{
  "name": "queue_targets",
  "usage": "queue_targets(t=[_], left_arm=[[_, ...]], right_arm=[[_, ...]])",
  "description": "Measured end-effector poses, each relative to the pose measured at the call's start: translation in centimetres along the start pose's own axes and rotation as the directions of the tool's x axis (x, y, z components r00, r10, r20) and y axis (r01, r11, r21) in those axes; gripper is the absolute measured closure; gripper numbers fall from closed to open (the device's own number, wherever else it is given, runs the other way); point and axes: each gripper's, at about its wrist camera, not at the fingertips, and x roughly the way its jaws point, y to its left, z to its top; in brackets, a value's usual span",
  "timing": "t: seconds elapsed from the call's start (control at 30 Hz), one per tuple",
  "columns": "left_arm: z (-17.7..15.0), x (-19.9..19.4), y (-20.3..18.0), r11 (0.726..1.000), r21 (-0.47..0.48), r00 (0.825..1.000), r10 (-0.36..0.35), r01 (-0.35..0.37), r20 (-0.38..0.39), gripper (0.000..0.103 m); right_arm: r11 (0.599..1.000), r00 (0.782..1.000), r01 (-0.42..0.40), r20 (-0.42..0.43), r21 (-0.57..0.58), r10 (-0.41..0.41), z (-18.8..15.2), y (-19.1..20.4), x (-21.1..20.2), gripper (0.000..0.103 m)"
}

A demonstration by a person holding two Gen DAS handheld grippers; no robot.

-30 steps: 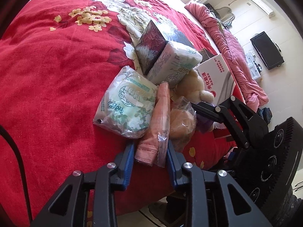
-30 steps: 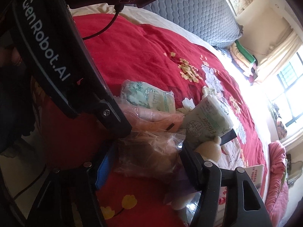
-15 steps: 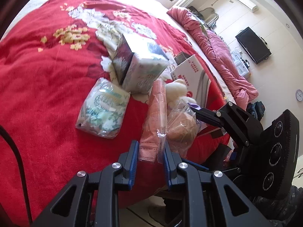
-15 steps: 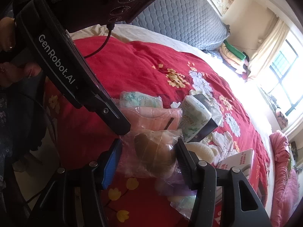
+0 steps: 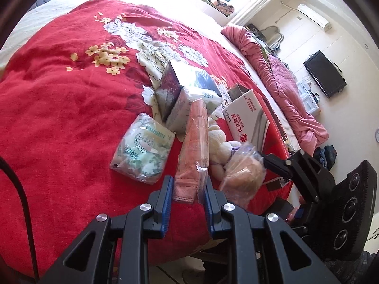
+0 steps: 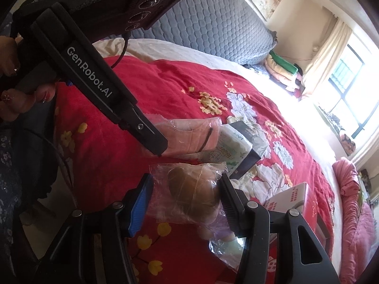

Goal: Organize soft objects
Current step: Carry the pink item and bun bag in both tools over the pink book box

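Left wrist view: left hand-held gripper (image 5: pixel 187 195) clamped on pink wrapped bundle (image 5: pixel 194 146), right hand-held gripper (image 6: pixel 186 200) on bagged brown plush (image 6: pixel 189 189). Both lifted off bed (image 5: pixel 59 118); green packet (image 5: pixel 143 149), tissue packs (image 5: pixel 187 94) at frame centre unsorted.

Two bagged items held side by side above a cluster of packs near the bed's edge.

In the left wrist view, the left gripper (image 5: pixel 187 196) clamps the near end of a long bagged cloth roll (image 5: pixel 195 146), which reaches out over the bedspread (image 5: pixel 59 118). To its right, the right gripper (image 6: pixel 187 200) holds a bagged plush (image 6: pixel 191 194) between its jaws. Left of the roll a tissue pack (image 5: pixel 143 152) lies on the bedspread; beyond it two wrapped packs (image 5: pixel 182 94) lean together. A plush bear (image 5: pixel 216 146) lies just under and right of the roll, with a cardboard box (image 5: pixel 248 118) farther right.
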Motion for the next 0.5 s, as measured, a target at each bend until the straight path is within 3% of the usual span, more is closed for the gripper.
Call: queue_targets(t=[0.23, 0.5], left_arm=[[0.2, -2.0, -2.0, 0.997, 0.053, 0.996, 0.048, -0.052, 0.073, 0.079], [0.8, -3.9, -5.5, 0.986, 0.12, 0.983, 0.101, -0.12, 0.151, 0.079]], right_arm=[[0.992, 0.992, 0.061, 0.107, 0.109, -0.073, 0.0, -2.0, -2.9, 0.045], [0.959, 0.967, 0.118, 0.188, 0.257, -0.17, 0.4, -4.9, -6.0, 0.045]])
